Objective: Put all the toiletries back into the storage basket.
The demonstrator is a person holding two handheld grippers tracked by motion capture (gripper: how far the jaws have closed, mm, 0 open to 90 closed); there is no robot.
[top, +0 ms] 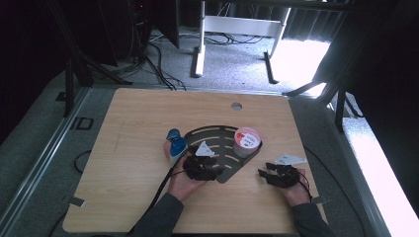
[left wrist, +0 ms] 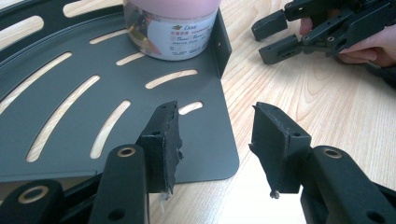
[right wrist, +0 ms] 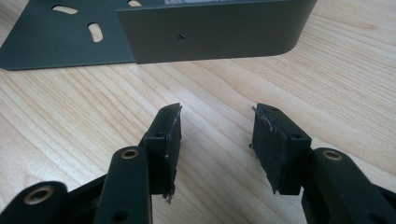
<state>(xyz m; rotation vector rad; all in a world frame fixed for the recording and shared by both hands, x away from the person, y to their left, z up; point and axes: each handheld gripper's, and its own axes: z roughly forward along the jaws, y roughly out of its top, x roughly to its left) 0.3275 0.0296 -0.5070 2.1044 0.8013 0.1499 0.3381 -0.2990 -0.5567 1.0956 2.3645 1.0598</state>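
- Our left gripper (left wrist: 212, 135) hangs over the near corner of the dark slotted tray (left wrist: 70, 107), jaws wide and empty.
- The pink-lidded jar (top: 246, 140) already stands in the tray's far corner on the counter (top: 128, 123).
- Our right gripper (right wrist: 215, 140) hovers beside the tray, jaws wide; we judge that the blue-capped bottle (top: 175, 145) left of the tray remains.

Legible text: brand "Dove" on the white label of the pink-lidded jar (left wrist: 170, 28), left gripper view. Smaller print lines beneath it too fine to read. The jar's lid label in the high view is blurred, unreadable.
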